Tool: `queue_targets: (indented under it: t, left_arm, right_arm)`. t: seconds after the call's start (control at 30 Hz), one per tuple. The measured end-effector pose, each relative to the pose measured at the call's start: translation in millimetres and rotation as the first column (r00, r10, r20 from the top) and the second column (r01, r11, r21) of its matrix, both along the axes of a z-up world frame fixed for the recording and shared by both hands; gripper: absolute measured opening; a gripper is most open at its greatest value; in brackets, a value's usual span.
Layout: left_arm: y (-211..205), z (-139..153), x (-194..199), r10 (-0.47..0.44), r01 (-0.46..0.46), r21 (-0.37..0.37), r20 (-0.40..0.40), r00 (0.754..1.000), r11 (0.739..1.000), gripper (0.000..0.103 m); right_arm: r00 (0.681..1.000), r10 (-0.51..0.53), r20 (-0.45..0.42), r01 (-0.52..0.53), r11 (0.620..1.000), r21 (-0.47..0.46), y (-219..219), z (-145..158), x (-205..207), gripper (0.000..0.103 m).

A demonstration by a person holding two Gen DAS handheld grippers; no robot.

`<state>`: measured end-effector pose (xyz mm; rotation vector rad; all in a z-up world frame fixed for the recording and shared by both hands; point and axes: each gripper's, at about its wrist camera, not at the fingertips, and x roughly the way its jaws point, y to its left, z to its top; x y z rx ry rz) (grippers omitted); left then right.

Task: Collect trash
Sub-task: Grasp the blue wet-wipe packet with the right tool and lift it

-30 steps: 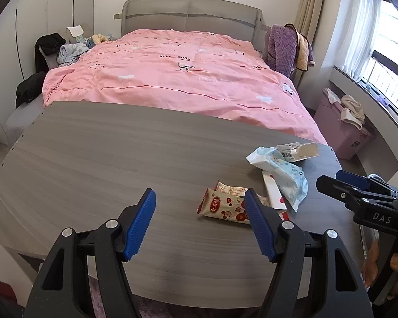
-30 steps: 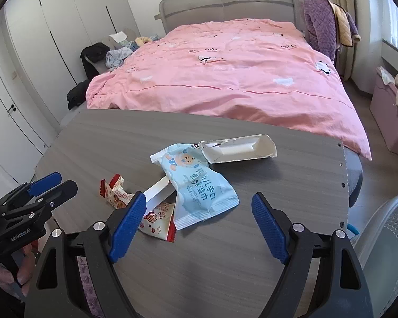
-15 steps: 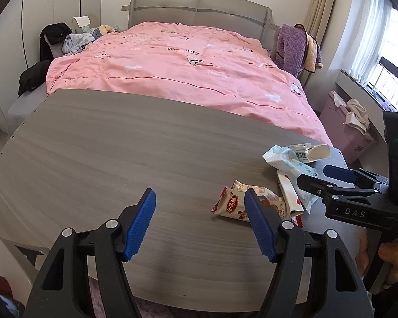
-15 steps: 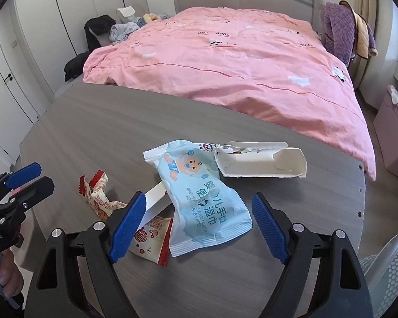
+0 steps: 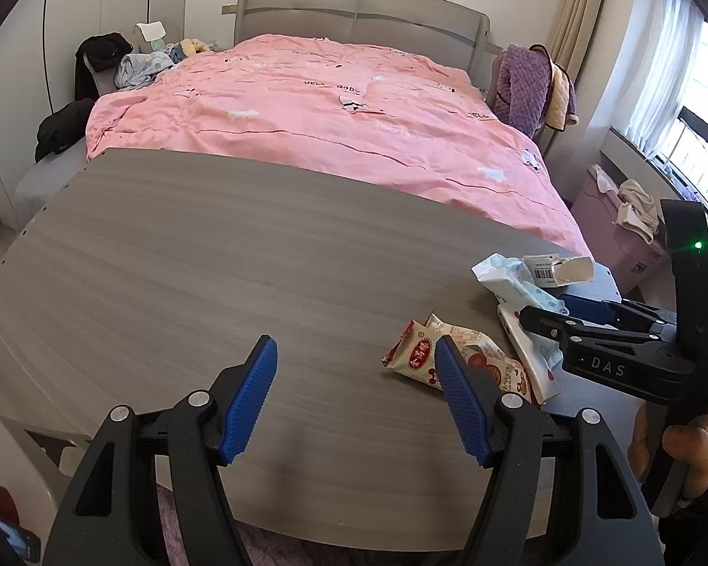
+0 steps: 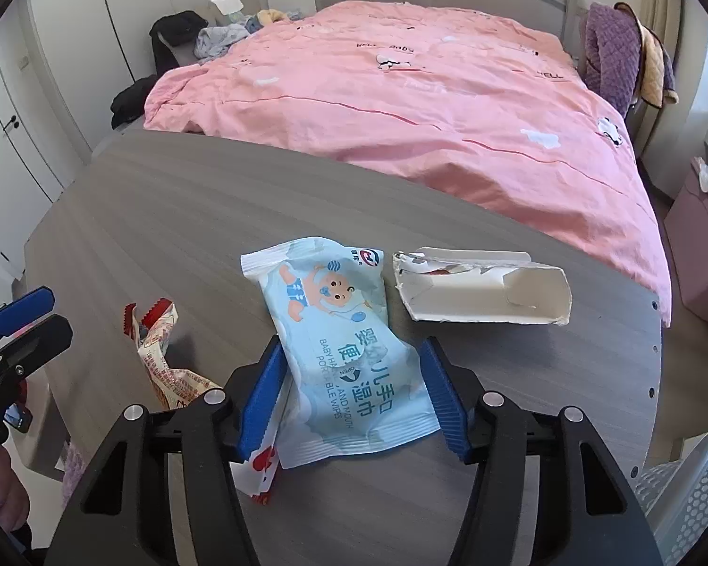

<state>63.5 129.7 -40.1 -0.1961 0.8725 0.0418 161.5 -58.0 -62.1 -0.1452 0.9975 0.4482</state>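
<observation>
- Trash lies in a loose cluster near one end of the grey wood-grain table (image 6: 174, 217), which stands at the foot of a bed with a pink duvet (image 6: 425, 94).
- The right gripper (image 6: 351, 387) has just been closing its jaws; they now stand narrowed around the lower half of a pale blue baby-wipes packet (image 6: 340, 330), one blue pad at each long edge of it.
- The pads look to be at the packet's sides, but whether they already press on it cannot be told; the packet lies flat on the table.
- Just beyond the right-hand jaw lies a torn white carton (image 6: 481, 292), open at its right end and close beside the packet's upper corner.
- Under the left-hand jaw a white wrapper with red print (image 6: 262, 467) sticks out from beneath the packet.
- Further out past the left-hand jaw lies a crumpled red-and-white snack wrapper (image 6: 158, 349).
- The left gripper (image 5: 356, 396) hangs above the table with its jaws well apart and nothing between them.
- In the left wrist view the snack wrapper (image 5: 425, 353) lies partly behind that gripper's right-hand jaw, on the table beyond it.
- The left gripper also shows at the left edge of the right wrist view, beyond the snack wrapper.
- Fingers of a hand (image 5: 684, 453) grip the right gripper's handle at the lower right of the left wrist view.
</observation>
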Motion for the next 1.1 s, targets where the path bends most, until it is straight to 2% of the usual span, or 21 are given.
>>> queue_targets:
  t: [0.37, 0.77, 1.1]
  left_arm:
    - [0.0, -1.3, -4.7, -0.011, 0.011, -0.014, -0.001, 1.000, 1.000, 0.066]
    - [-10.5, -7.8, -7.4, -0.034, 0.033, -0.037, -0.028, 0.999, 0.999, 0.066]
    - [-38.4, -11.2, -1.7, -0.040, 0.036, -0.066, -0.070, 0.997, 0.997, 0.066]
  right_arm:
    - [1.000, -0.008, -0.030, 0.011, 0.995, 0.095, 2.6, 4.3, -27.0, 0.044]
    - [0.995, -0.098, -0.011, 0.099, 0.984, 0.146, -25.0, 13.3, -42.1, 0.042]
    - [0.987, -0.159, 0.029, 0.153, 0.975, 0.159, -53.2, 23.4, -57.2, 0.042]
